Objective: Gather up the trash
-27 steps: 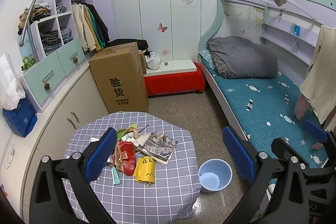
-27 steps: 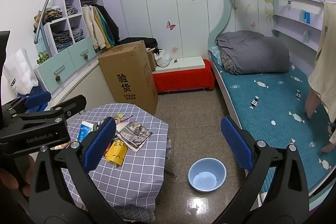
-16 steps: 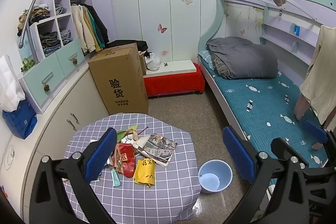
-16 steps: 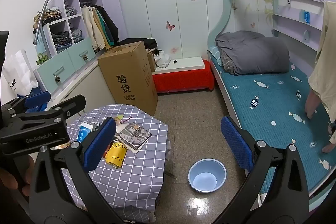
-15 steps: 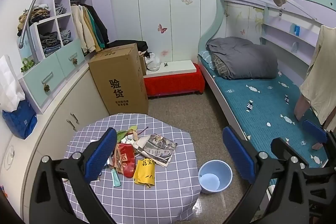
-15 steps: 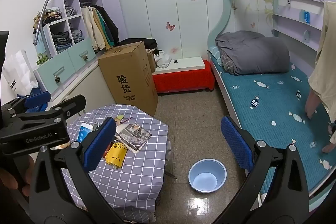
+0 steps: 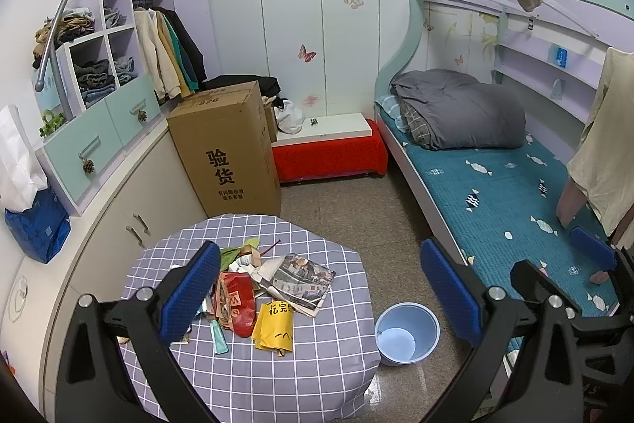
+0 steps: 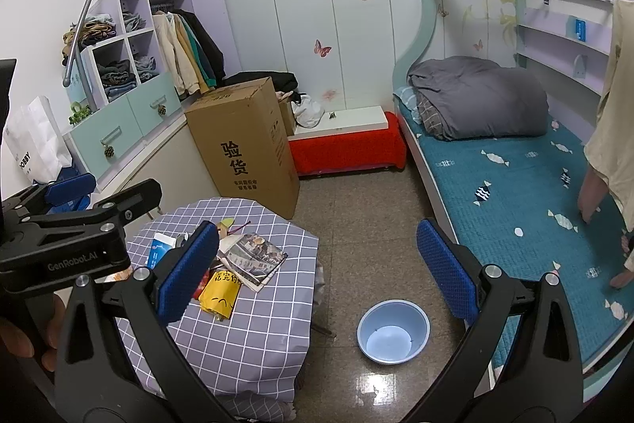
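A pile of trash lies on the small table with the grey checked cloth [image 7: 317,375]. It holds a red packet [image 7: 239,306], a yellow packet [image 7: 275,324], a folded newspaper [image 7: 303,278] and a green strip [image 7: 219,337]. On the floor right of the table stands an empty light-blue bin [image 7: 408,333]. My left gripper [image 7: 317,248] hangs open above the table, nothing between its fingers. My right gripper [image 8: 317,228] is open too, over the floor between the table [image 8: 257,335] and the bin [image 8: 393,333], with the yellow packet [image 8: 220,294] just right of its left pad.
A tall cardboard box [image 7: 228,145] stands behind the table, with a red-covered bench [image 7: 329,153] beside it. A bunk bed with a teal mattress [image 7: 507,193] fills the right side. Cabinets and shelves [image 7: 119,129] run along the left wall. A hand [image 8: 23,335] holds the left gripper.
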The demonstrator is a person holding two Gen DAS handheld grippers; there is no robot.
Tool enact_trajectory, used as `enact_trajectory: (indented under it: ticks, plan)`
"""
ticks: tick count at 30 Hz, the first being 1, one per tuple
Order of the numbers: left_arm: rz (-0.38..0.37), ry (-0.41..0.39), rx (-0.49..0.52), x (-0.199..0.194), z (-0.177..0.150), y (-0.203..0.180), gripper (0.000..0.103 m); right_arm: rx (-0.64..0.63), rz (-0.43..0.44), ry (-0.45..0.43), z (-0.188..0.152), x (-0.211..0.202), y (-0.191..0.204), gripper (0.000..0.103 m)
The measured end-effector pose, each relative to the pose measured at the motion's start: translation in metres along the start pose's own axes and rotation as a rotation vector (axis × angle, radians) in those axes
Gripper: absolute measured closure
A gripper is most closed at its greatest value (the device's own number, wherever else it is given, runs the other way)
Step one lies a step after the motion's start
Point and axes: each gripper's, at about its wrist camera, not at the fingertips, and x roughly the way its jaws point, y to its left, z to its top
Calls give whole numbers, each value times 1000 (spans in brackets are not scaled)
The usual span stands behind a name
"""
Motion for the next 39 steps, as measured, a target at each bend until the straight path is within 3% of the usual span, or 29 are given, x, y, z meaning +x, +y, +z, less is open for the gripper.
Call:
enact_trajectory:
  ticks: [39]
  plan:
    - [-1, 10, 11, 9, -3, -6, 4, 35, 9, 11, -3, 7, -9, 6]
